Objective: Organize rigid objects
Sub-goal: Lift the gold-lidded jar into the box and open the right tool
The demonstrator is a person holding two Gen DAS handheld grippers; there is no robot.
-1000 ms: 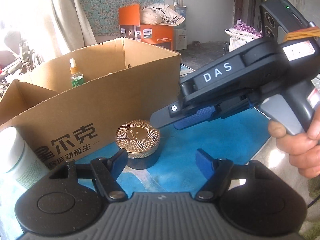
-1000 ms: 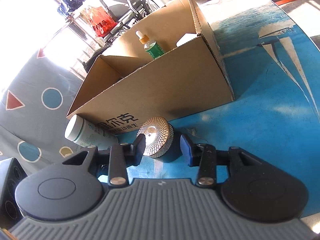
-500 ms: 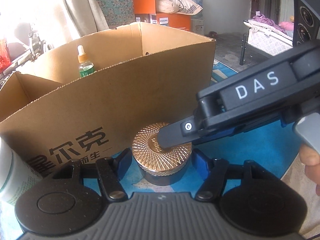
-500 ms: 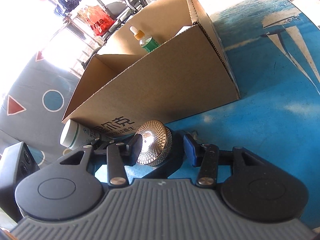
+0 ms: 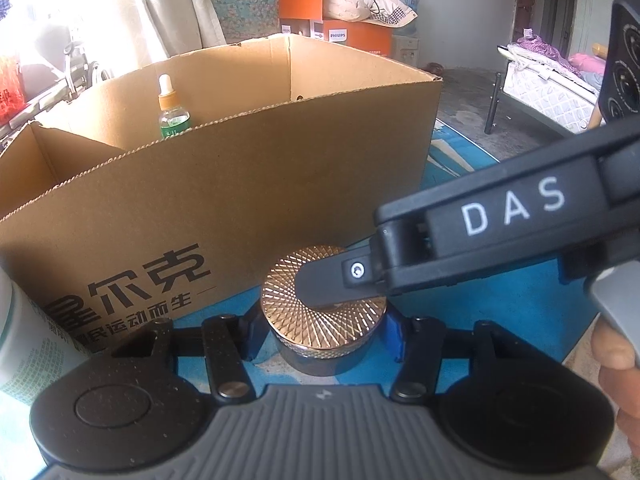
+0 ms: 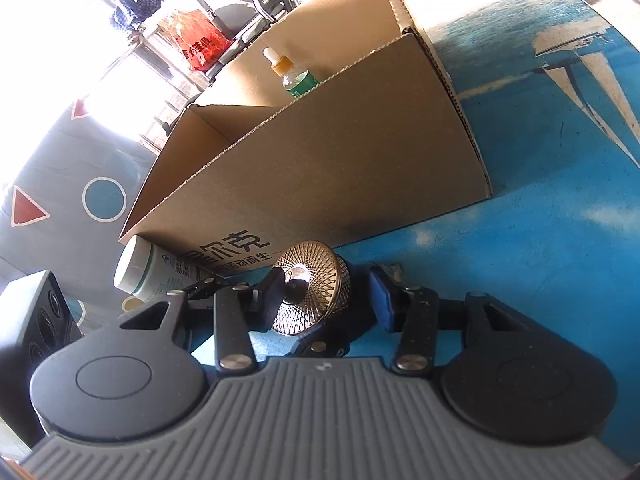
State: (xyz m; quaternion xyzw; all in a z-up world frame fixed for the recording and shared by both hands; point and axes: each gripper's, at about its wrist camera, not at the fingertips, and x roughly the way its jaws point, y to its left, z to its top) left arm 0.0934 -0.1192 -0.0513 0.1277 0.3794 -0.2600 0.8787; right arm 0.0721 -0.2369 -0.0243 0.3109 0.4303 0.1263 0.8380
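left wrist: left gripper spread around the jar; right gripper likewise apart, one finger over its lid.

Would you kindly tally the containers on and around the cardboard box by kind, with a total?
Round dark jar with gold textured lid: 1
Green glass dropper bottle with orange collar: 1
White plastic bottle with green print, lying on its side: 1
Open brown cardboard box: 1
Total: 4
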